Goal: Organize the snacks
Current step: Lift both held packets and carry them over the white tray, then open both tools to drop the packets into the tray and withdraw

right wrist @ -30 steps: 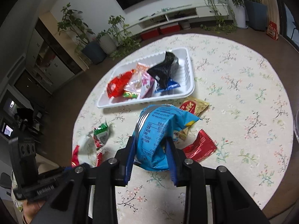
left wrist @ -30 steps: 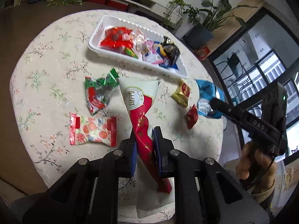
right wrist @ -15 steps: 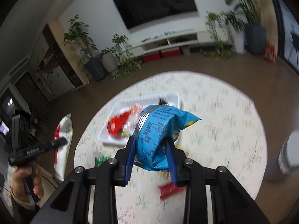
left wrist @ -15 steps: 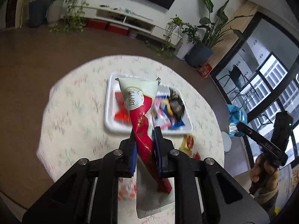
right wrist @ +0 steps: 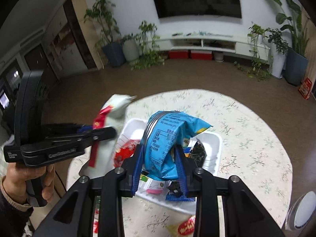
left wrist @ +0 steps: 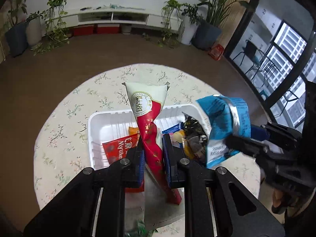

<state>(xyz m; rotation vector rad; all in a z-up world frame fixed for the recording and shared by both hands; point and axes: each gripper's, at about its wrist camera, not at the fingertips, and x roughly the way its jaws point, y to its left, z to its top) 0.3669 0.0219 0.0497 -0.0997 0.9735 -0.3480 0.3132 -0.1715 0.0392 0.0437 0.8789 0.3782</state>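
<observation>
glossy red-and-white foil, twisted to a narrow waist, sits clamped in my left gripper (left wrist: 153,156); that cone-shaped snack pack (left wrist: 147,118) stands with its long axis running away from me, wide white end far and up. it hangs over the left half of the ribbed white plastic tray (left wrist: 94,126) on the floral tablecloth (left wrist: 65,118). to the right, my right gripper (right wrist: 159,157) is closed on a crinkled blue snack bag (right wrist: 167,136), puffy and upright, silver seam on its left, above the tray's right half.
</observation>
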